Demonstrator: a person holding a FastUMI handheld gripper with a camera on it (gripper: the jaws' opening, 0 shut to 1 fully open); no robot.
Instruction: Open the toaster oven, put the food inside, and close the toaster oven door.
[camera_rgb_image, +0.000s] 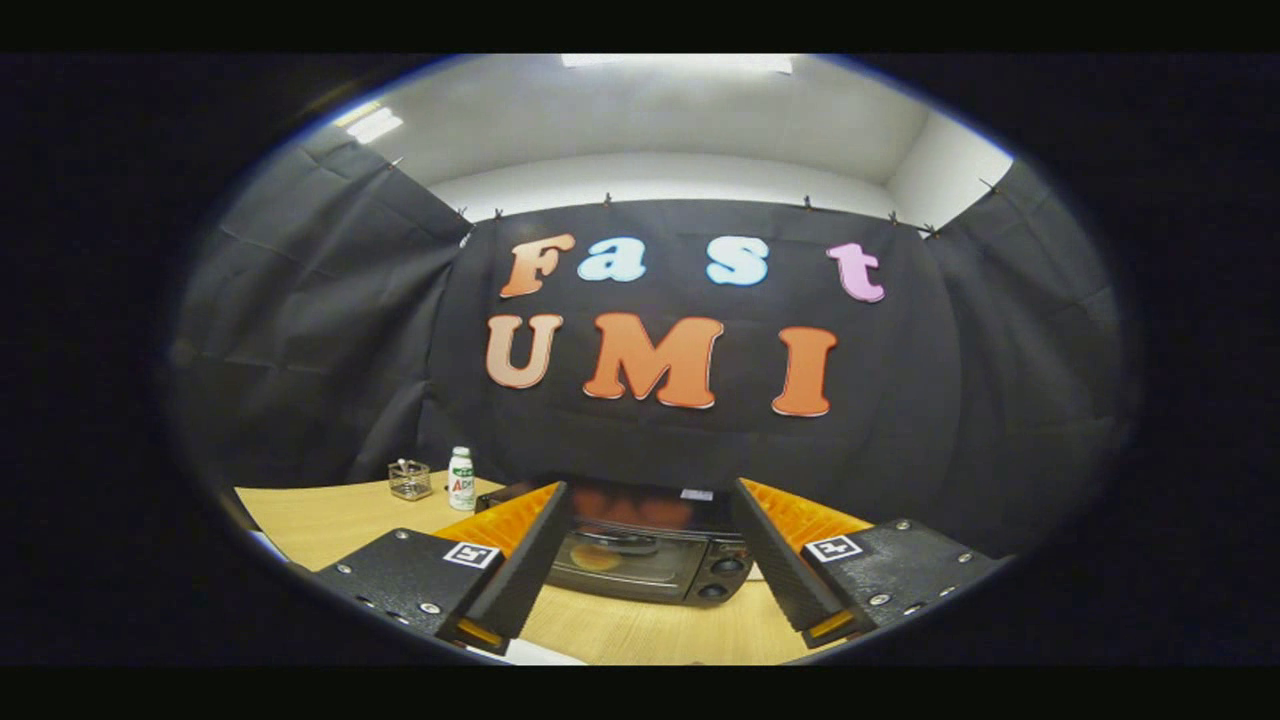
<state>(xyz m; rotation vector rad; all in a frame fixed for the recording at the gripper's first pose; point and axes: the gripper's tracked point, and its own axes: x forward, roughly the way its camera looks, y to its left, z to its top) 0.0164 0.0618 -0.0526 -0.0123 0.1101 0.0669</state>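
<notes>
A black toaster oven stands on the wooden table, beyond my fingers and framed between them. Its glass door is shut, with the handle bar across the top of the door. Through the glass a round, tan piece of food lies inside on the left. Two dark knobs sit on the oven's right side. My gripper is held back from the oven, above the table, with its fingers spread wide and nothing between them.
A small clear glass dish and a white bottle with a green label stand at the table's far left, near the black cloth wall. A white sheet edge lies on the table close to me.
</notes>
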